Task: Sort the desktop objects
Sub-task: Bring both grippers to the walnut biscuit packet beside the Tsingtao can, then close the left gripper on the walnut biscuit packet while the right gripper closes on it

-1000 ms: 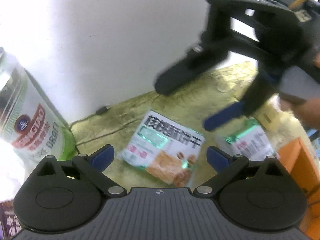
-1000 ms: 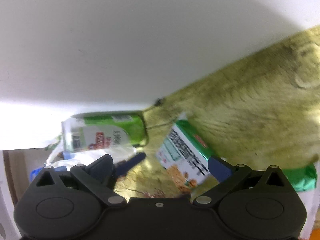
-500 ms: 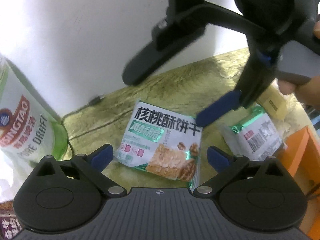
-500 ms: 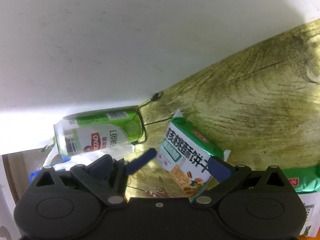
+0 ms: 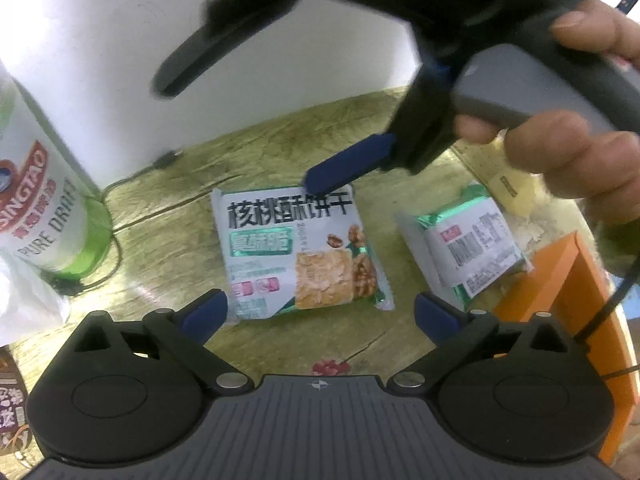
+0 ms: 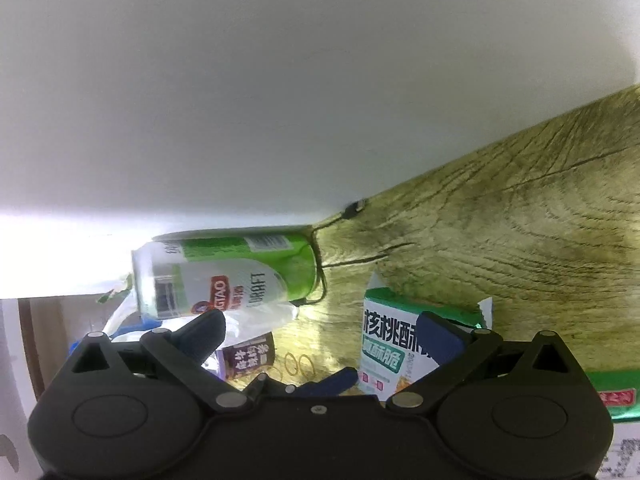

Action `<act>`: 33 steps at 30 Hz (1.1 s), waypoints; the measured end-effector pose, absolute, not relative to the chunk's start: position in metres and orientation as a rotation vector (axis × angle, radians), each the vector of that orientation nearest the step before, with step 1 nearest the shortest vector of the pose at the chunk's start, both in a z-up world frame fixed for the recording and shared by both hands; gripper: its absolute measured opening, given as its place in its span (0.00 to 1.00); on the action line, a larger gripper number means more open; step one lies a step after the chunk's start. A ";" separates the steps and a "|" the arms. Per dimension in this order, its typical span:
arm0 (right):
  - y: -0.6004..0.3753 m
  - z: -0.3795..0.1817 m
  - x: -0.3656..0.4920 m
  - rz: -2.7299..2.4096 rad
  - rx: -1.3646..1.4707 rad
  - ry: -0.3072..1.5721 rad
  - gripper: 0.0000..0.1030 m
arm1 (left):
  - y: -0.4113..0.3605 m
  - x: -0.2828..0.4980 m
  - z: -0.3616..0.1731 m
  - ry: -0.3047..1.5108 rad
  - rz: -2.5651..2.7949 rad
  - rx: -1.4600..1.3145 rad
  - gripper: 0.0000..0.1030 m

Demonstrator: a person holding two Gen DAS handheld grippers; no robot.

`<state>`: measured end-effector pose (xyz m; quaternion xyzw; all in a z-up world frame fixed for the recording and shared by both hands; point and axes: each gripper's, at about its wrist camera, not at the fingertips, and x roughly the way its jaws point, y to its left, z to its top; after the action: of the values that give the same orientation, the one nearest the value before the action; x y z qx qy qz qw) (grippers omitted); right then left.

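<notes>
Your left gripper (image 5: 320,312) hovers with fingers spread wide and empty over a biscuit packet (image 5: 298,254) lying flat on the wooden bench (image 5: 280,148). Your right gripper (image 6: 320,330), fingers also parted and holding nothing, reaches in from above. A second packet (image 5: 466,246) lies just right, beside an orange box (image 5: 568,280); a beer can (image 6: 228,274) stands left.
</notes>
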<state>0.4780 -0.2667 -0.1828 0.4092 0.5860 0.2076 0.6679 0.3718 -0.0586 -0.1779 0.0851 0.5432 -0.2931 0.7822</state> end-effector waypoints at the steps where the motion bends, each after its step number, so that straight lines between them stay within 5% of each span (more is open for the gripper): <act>1: -0.270 -0.179 0.475 0.451 0.905 1.315 1.00 | -0.058 0.373 -0.178 1.169 -0.621 0.184 0.98; 13: -0.260 -0.195 0.478 0.384 0.826 1.404 1.00 | -0.063 0.379 -0.183 1.168 -0.625 0.178 0.97; 33: -0.273 -0.182 0.460 0.450 0.717 1.287 0.96 | -0.024 0.392 -0.174 1.067 -0.425 0.027 0.94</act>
<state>0.4596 -0.2730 -0.1824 0.3240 0.5817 0.2036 0.7178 0.3916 -0.0238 -0.1740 0.0127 0.5047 -0.2009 0.8395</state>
